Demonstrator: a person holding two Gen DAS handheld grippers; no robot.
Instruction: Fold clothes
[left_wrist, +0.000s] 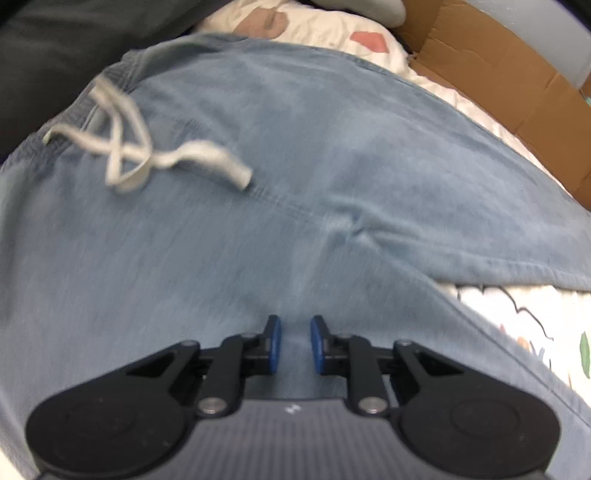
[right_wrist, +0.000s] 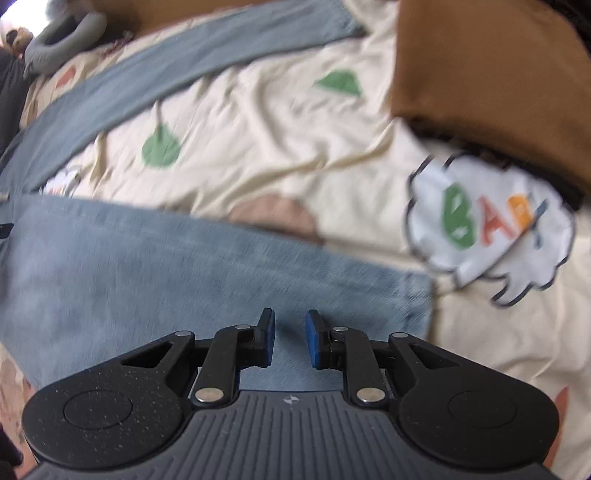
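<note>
Light blue pants (left_wrist: 332, 166) lie spread on a printed sheet, filling most of the left wrist view. Their waistband is at the upper left, with a white drawstring (left_wrist: 147, 155) lying loose on the cloth. My left gripper (left_wrist: 295, 321) hovers over the pants near the crotch seam, its blue pads (left_wrist: 275, 343) a narrow gap apart with nothing between them. In the right wrist view one pant leg (right_wrist: 184, 277) lies under my right gripper (right_wrist: 288, 315), its hem end at the right. That gripper is also slightly open and empty. The other leg (right_wrist: 184, 62) runs diagonally farther off.
A cream sheet (right_wrist: 295, 147) with green leaf prints and a lettered cloud covers the bed. A cardboard box (left_wrist: 517, 99) borders the far right edge, and appears as a brown flap (right_wrist: 498, 74). A grey neck pillow (right_wrist: 62, 40) lies at the far left. Dark fabric (left_wrist: 55, 55) sits beyond the waistband.
</note>
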